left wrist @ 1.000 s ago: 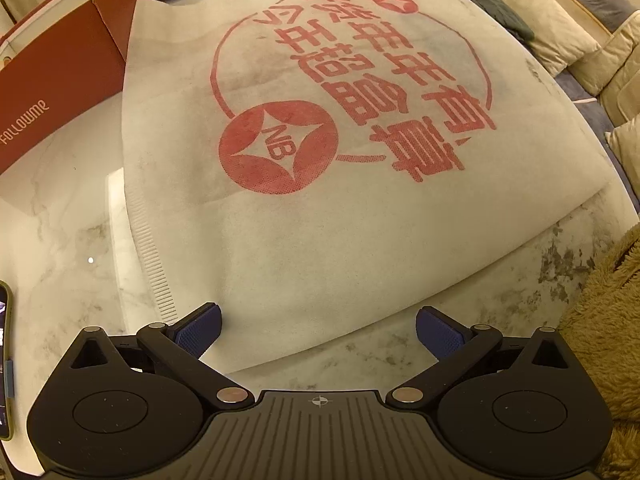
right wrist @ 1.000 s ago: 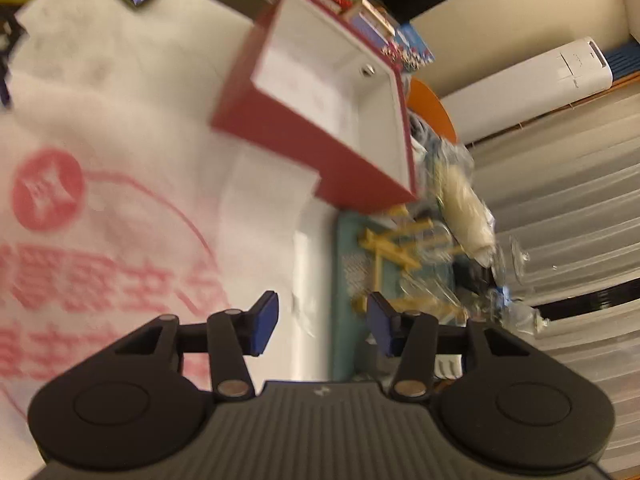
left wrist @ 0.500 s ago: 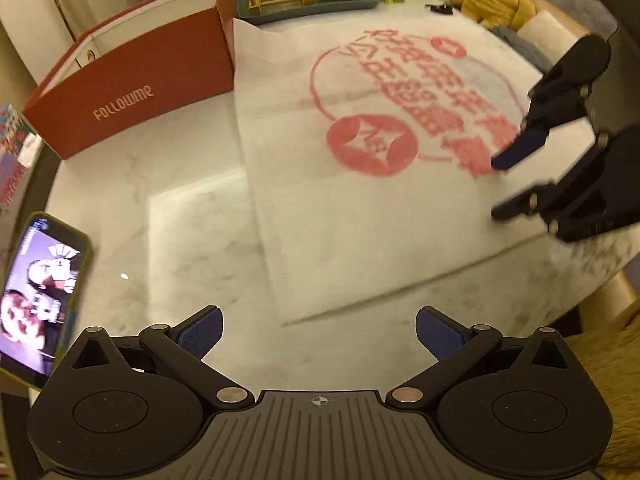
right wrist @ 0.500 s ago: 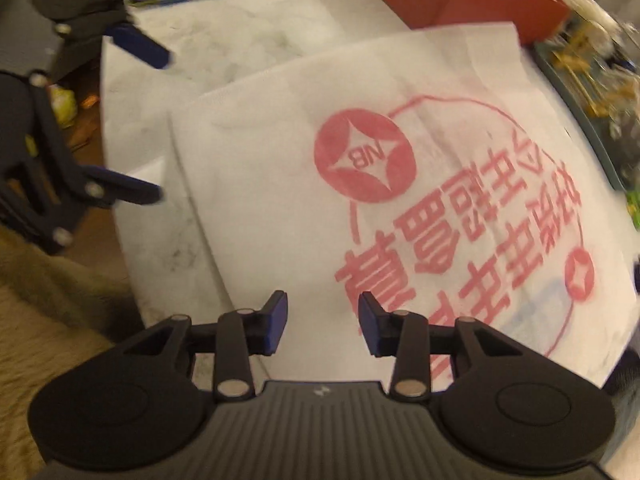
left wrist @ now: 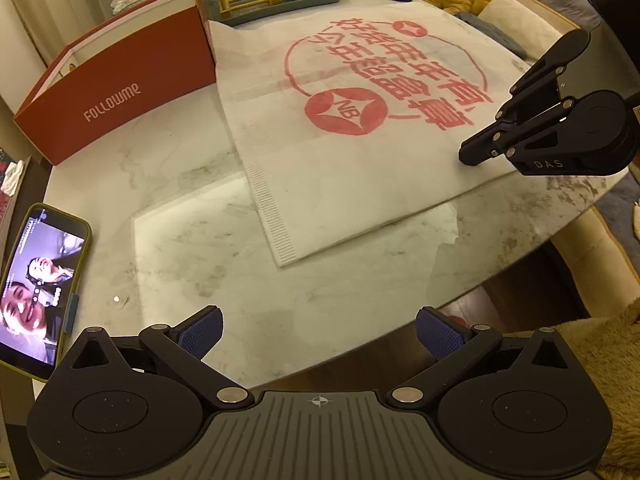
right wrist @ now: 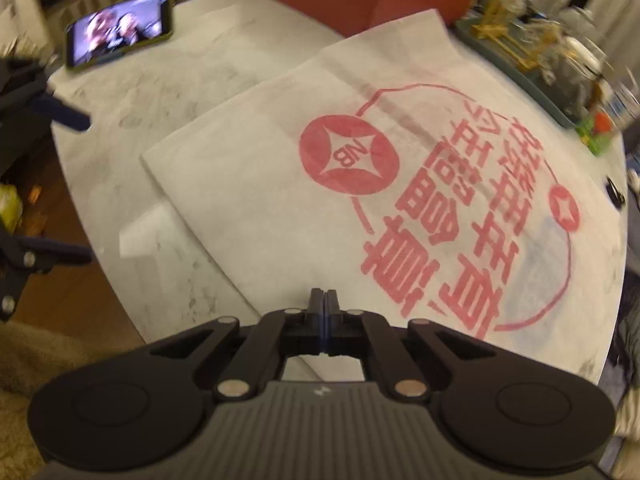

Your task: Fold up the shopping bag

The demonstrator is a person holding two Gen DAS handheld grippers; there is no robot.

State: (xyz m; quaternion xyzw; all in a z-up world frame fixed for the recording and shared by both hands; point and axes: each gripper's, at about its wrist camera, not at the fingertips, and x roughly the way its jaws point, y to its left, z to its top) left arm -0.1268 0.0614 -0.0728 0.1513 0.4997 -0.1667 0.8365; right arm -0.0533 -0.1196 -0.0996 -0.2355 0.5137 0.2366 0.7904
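The white shopping bag (left wrist: 360, 152) with red print lies flat on the marble worktop (left wrist: 168, 184). The right gripper (right wrist: 324, 300) has its fingers clenched together, tips at the bag's near edge; whether fabric is pinched I cannot tell. The left gripper (left wrist: 319, 326) hangs released, fingers wide apart, short of the bag's corner. A red box (left wrist: 116, 96) touches the bag's far corner; a phone (left wrist: 38, 292) lies left of the left fingers.
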